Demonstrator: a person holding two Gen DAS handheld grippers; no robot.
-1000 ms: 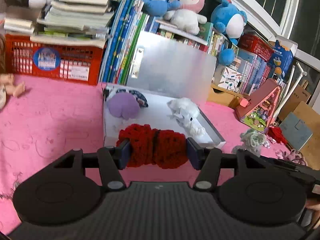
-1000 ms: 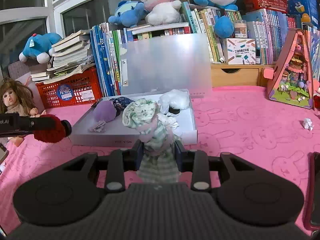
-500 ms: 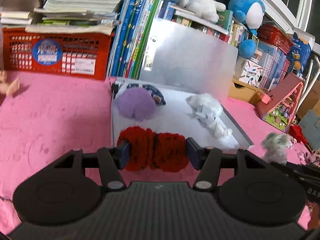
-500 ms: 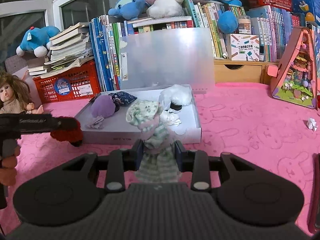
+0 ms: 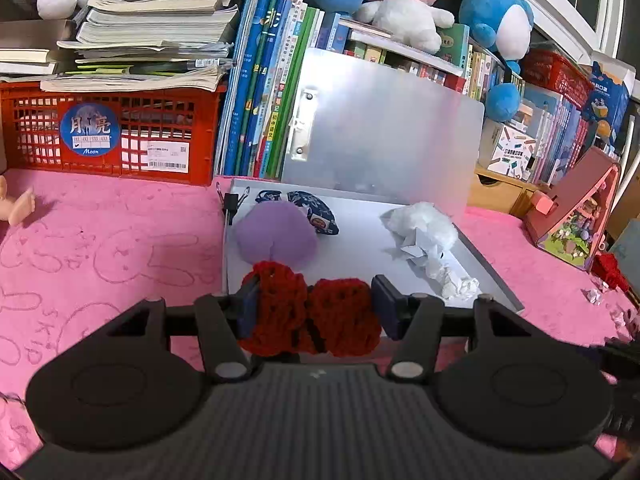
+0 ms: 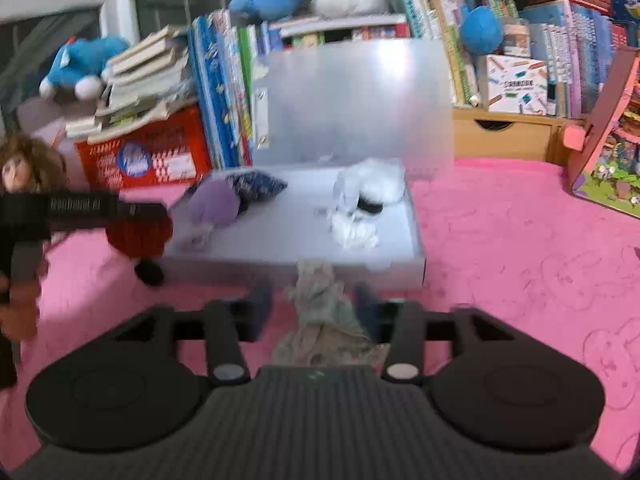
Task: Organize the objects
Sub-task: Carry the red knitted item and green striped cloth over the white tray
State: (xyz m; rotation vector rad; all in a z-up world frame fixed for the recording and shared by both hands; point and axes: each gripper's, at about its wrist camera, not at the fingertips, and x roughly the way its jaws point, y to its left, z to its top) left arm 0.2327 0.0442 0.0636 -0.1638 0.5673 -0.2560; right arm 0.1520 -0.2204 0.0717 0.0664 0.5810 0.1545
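Note:
My left gripper (image 5: pixel 314 308) is shut on a red crocheted item (image 5: pixel 312 312) at the near edge of the open grey box (image 5: pixel 360 256). The box holds a purple pouch (image 5: pixel 276 236), a dark blue patterned pouch (image 5: pixel 316 210) and white crumpled things (image 5: pixel 424 228). In the blurred right wrist view my right gripper (image 6: pixel 314 304) has its jaws spread apart; the green striped cloth (image 6: pixel 320 320) lies loose between them on the pink mat just in front of the box (image 6: pixel 288 232). The left gripper with the red item (image 6: pixel 136 232) is at the box's left corner.
A red crate (image 5: pixel 108 132) under stacked books, upright books (image 5: pixel 260 92) and plush toys stand behind the box, whose lid (image 5: pixel 380 136) stands up. A pink toy house (image 5: pixel 576 216) is at the right, a doll (image 6: pixel 24 168) at the left.
My right gripper has opened and the green striped cloth has dropped lower between the jaws. My left gripper has moved closer to the box with the red item.

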